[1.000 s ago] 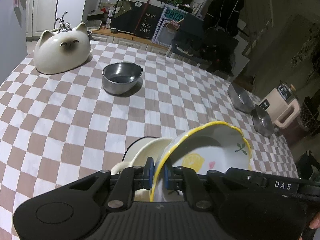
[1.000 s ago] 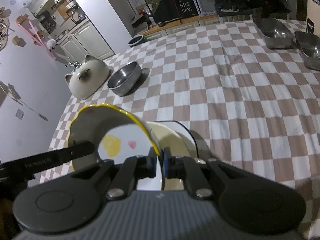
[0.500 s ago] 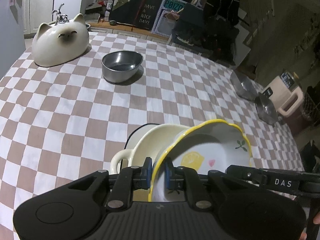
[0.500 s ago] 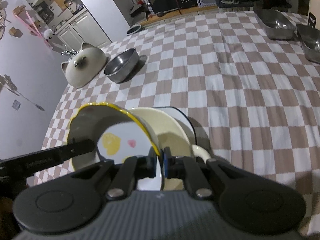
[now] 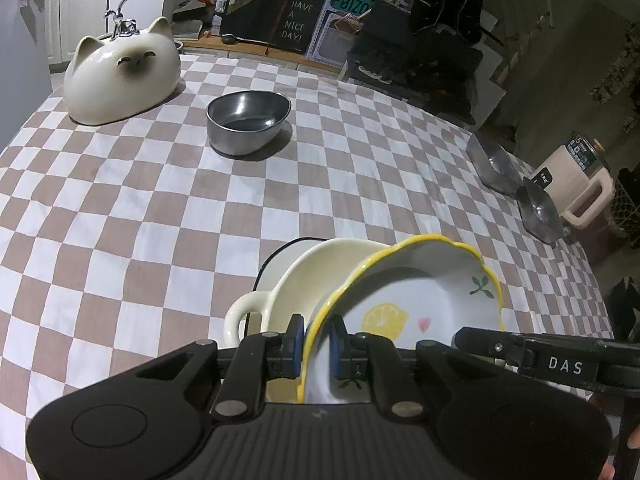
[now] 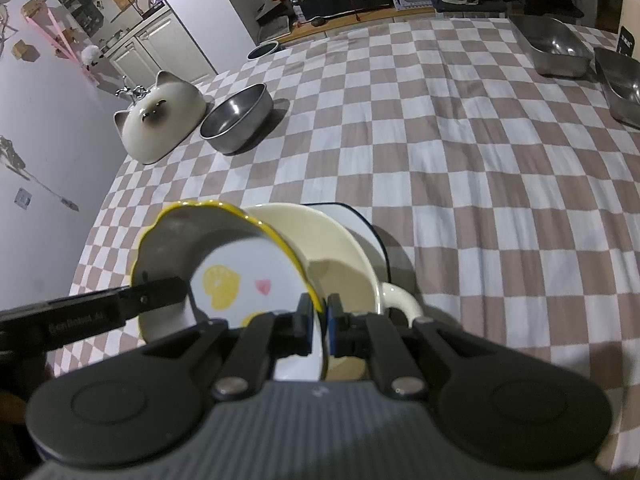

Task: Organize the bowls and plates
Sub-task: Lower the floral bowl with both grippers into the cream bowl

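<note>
A yellow-rimmed plate with a lemon print (image 5: 420, 300) (image 6: 240, 276) is held tilted between both grippers. My left gripper (image 5: 316, 340) is shut on its left rim, and my right gripper (image 6: 319, 320) is shut on the opposite rim. Each gripper's finger shows in the other view: the right fingers (image 5: 520, 354), the left fingers (image 6: 120, 308). Just beneath and behind the plate sits a cream dish with handles (image 5: 304, 272) (image 6: 340, 248). That dish rests on a white plate with a dark rim (image 5: 280, 250) (image 6: 360, 220).
On the checkered tablecloth (image 5: 160, 208) stand a steel bowl (image 5: 248, 120) (image 6: 236, 116) and a cat-shaped ceramic dish (image 5: 120, 76) (image 6: 160, 120) at the far left. Two steel trays (image 5: 496, 164) (image 6: 556, 44) and a beige appliance (image 5: 576, 184) are at the far right.
More of the cream dish and its handle now shows beneath the lemon plate, which has drawn slightly back toward me. Both grips are unchanged.
</note>
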Available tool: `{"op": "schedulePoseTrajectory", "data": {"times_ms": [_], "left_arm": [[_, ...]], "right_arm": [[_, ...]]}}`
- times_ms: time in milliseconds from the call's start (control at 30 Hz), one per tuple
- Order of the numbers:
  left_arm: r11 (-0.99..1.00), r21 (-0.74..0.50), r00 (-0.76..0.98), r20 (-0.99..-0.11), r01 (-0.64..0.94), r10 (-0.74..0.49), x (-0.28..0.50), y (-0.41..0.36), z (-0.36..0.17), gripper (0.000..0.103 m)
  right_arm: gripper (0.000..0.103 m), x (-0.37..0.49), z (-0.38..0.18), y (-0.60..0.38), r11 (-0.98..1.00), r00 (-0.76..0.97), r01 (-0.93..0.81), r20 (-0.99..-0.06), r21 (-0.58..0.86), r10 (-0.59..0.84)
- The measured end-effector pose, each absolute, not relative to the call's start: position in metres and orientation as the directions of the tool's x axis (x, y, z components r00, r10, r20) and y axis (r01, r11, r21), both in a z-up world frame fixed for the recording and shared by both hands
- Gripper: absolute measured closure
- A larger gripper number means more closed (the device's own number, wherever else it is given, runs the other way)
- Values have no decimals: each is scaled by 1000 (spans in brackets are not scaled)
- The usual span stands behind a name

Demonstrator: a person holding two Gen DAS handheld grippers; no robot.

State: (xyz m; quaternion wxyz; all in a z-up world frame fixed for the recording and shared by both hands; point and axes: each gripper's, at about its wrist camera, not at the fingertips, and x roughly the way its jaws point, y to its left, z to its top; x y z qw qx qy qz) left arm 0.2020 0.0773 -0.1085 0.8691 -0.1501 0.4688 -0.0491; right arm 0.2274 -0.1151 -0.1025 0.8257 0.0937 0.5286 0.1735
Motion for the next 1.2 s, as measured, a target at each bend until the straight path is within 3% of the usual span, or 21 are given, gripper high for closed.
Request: {"op": "schedulePoseTrajectory", "data": {"times_ms": [167, 1200], "left_arm": [[950, -306, 544, -809, -64, -224, 206, 75, -113, 84], [961, -264, 499, -845, -75, -193, 223, 68, -136, 84]], "right_arm": [[94, 230, -106, -111, 930, 384, -174, -847, 324, 367], [92, 250, -132, -95, 952, 360, -129, -881, 279, 307]]}}
